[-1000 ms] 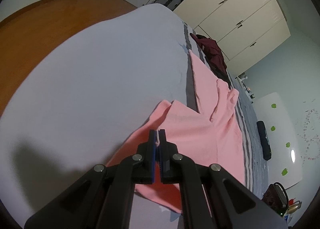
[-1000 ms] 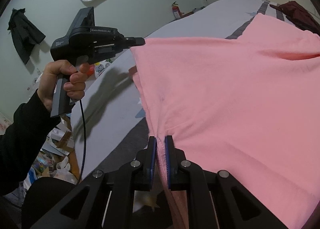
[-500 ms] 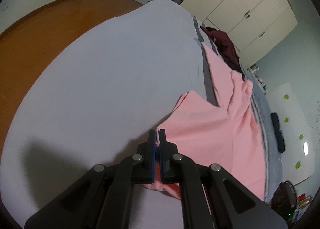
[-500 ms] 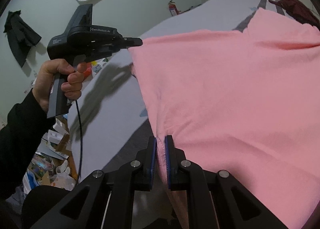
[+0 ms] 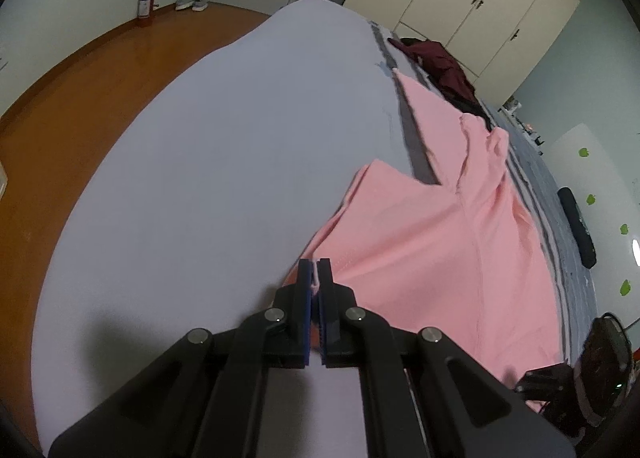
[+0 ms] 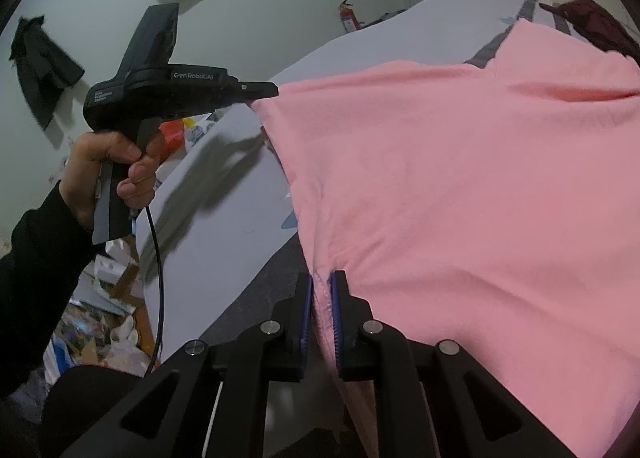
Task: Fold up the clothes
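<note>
- Left gripper (image 5: 315,272) is clamped on the pink garment's (image 5: 420,250) edge.
- Right gripper (image 6: 320,284) pinches its hem, apparently lifted off the grey bed (image 5: 208,162).

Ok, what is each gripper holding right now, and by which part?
Both hold the pink shirt: left gripper and right gripper each pinch its edge.

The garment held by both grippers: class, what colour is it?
Plain salmon pink, no pattern. The garment shows best in the right wrist view.
</note>
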